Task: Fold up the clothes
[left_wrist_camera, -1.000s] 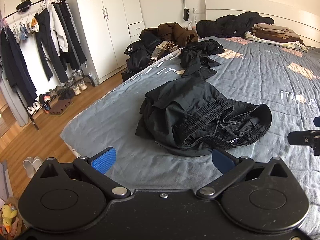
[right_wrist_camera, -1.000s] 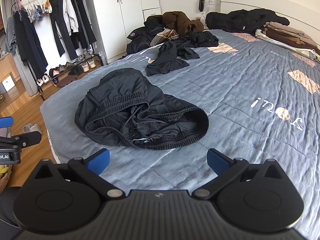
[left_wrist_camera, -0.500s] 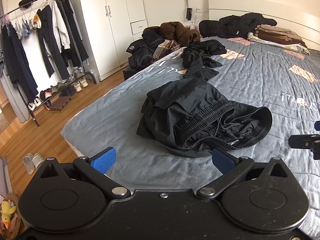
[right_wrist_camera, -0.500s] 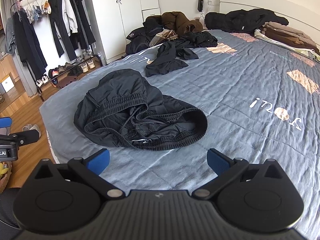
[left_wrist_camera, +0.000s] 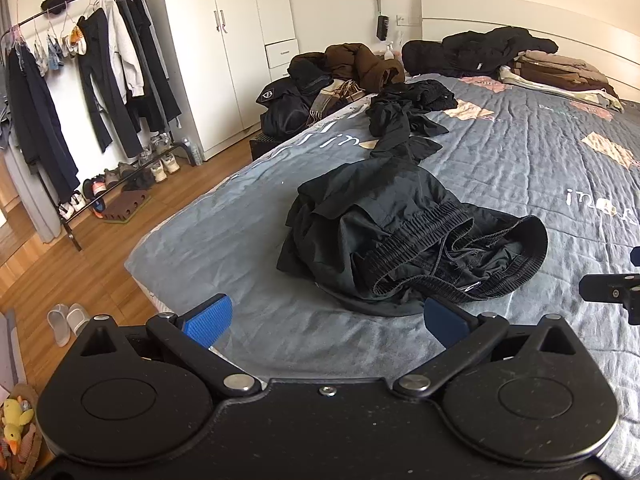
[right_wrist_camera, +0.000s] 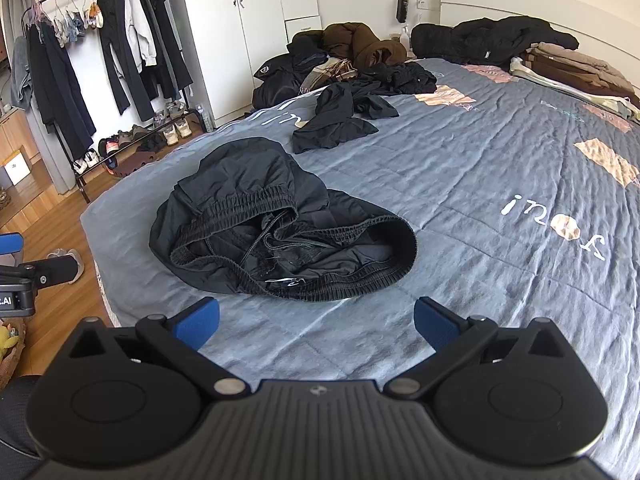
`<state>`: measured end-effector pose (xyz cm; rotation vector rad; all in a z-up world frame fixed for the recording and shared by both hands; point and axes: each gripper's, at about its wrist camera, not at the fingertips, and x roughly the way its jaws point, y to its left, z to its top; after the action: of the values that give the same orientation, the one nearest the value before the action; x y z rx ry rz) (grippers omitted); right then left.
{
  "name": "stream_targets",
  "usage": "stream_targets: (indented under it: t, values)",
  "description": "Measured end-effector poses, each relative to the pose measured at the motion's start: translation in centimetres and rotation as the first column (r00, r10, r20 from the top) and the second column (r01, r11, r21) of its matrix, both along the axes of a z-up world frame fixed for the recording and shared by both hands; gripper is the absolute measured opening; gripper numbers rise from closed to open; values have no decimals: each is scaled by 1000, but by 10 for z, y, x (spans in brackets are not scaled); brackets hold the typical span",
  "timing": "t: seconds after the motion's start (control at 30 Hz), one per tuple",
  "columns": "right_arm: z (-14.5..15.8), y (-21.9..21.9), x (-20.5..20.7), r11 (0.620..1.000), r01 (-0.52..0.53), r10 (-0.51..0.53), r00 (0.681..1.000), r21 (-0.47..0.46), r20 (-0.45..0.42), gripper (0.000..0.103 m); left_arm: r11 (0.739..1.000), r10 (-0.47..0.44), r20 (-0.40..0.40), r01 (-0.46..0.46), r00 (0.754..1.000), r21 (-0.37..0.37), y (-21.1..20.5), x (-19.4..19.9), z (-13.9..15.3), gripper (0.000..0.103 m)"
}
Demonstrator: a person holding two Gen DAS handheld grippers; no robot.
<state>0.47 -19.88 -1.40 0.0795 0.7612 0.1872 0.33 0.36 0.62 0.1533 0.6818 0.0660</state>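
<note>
Both grippers edged nearer one black trousers (right_wrist_camera: 280,236); jaws wide, empty.

Crumpled trousers (left_wrist_camera: 404,236) lie mid-frame on the bed (left_wrist_camera: 520,168), ahead of both tongs.
In the left wrist view the left tongs (left_wrist_camera: 326,316) sit at the lower edge, the right tongs (left_wrist_camera: 612,292) at the right edge. A second garment (left_wrist_camera: 404,120) lies behind the trousers; folded clothes (left_wrist_camera: 560,76) are stacked upper right by the headboard. A clothes rack (left_wrist_camera: 80,80) stands upper left on the floor, a wardrobe (left_wrist_camera: 228,48) right of it.

white wardrobe (left_wrist_camera: 240,40), shoe rack (left_wrist_camera: 116,184), slippers (left_wrist_camera: 66,318)
</note>
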Motion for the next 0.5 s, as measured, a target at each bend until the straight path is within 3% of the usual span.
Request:
stream_targets:
  t: [0.5]
  values:
    - [0, 0, 0, 1000, 6, -6, 1000, -1, -3, 103, 1000, -10, -2, 10, 1000, 3, -1, -2, 0, 103]
